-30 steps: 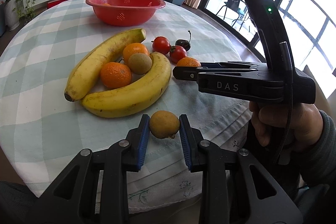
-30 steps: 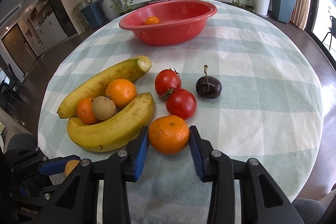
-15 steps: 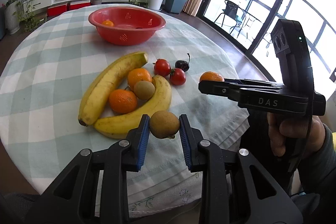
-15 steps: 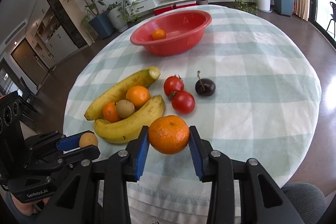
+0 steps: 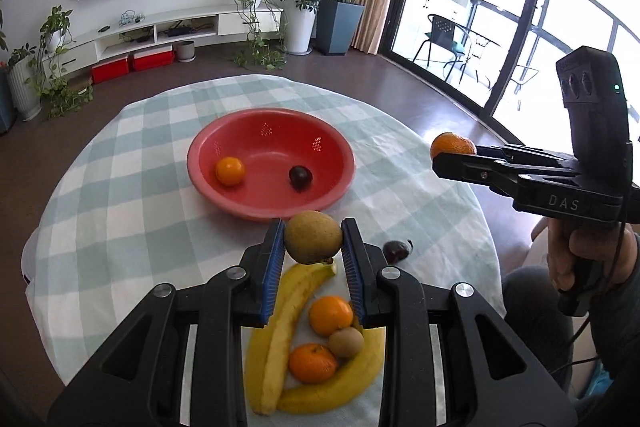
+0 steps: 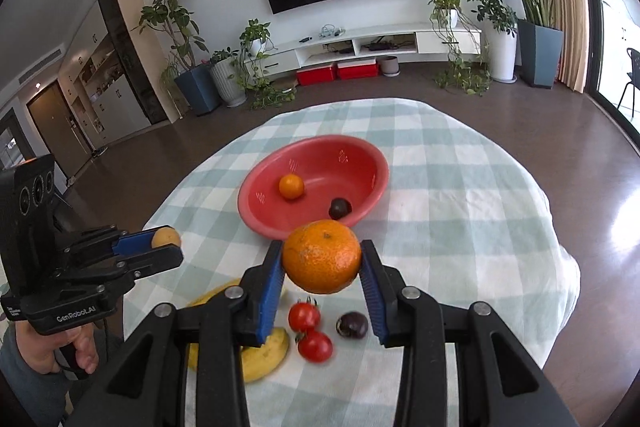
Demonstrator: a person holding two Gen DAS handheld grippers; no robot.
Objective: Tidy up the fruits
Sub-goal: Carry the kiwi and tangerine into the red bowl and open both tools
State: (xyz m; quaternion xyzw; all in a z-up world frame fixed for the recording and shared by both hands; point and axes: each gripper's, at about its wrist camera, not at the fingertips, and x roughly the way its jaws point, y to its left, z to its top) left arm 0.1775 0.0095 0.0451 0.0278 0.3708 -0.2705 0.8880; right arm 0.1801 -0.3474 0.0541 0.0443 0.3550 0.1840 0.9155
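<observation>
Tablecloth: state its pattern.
The tablecloth is pale green and white checks, clearest in the right wrist view.

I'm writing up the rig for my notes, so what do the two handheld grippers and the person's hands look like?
Both are black plastic pistol-grip tools with silver screws and ribbed blue pads. The right gripper reads "DAS", with a green light on its upright camera block and a thin black cable. The left gripper reads "GenRobot.AI". The bare right hand and left hand emerge from grey-green sleeves.
</observation>
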